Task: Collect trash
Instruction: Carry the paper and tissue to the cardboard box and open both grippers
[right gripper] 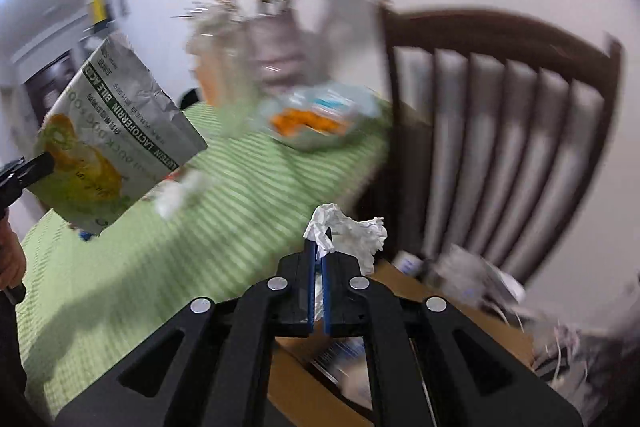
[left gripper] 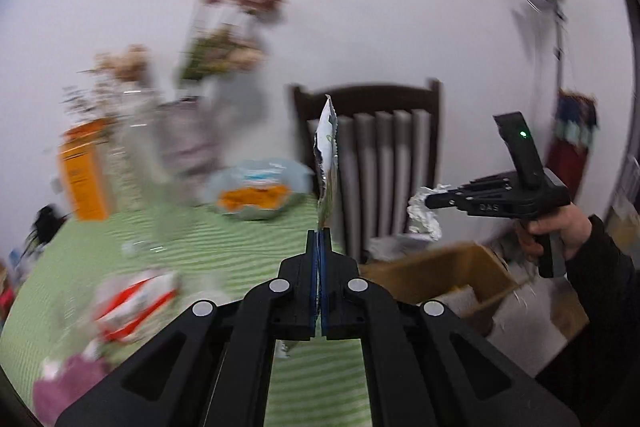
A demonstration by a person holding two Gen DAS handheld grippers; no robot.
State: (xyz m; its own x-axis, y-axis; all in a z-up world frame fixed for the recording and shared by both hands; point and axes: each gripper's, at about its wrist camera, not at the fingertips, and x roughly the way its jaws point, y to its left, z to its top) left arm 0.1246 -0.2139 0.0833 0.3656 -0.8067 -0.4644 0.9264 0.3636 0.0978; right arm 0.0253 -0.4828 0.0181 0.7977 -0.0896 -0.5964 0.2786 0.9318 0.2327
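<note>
Pinching a foil pouch [left gripper: 326, 151] edge-on, the left gripper [left gripper: 319, 239] hangs over the green bench [left gripper: 240, 251]; right gripper [right gripper: 319, 247] jaws clamp a crumpled tissue [right gripper: 352, 227] above the cardboard box [left gripper: 448, 275]. Either thin hold might slip, missing the box

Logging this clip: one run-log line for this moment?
left hand-held gripper: shut on silver foil pouch | right hand-held gripper: shut on crumpled white tissue | brown cardboard box: alongside
</note>
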